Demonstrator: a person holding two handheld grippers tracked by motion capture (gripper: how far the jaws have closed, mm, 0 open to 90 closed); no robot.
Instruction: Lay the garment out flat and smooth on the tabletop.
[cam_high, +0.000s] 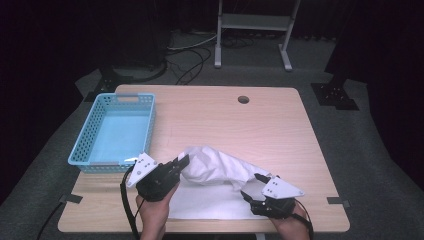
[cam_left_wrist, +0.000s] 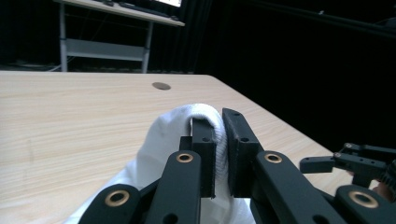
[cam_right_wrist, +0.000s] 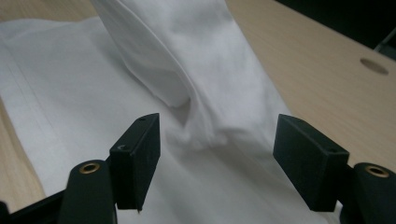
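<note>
A white cloth (cam_high: 215, 172) lies at the front middle of the wooden table (cam_high: 225, 120), part flat, part lifted into a ridge. My left gripper (cam_high: 184, 161) is shut on a raised fold of the cloth (cam_left_wrist: 187, 126) at its left end, and the fabric is pinched between the jaws of the left gripper (cam_left_wrist: 220, 135). My right gripper (cam_high: 254, 186) stands open at the cloth's right end. In the right gripper view the right gripper (cam_right_wrist: 217, 144) has a bunched fold of the cloth (cam_right_wrist: 187, 70) lying between its spread jaws, apart from both fingers.
A light blue plastic basket (cam_high: 86, 145) with nothing in it stands at the table's left edge. A round cable hole (cam_high: 243, 99) sits near the far edge. A metal stand (cam_high: 252, 22) and cables lie on the floor beyond the table.
</note>
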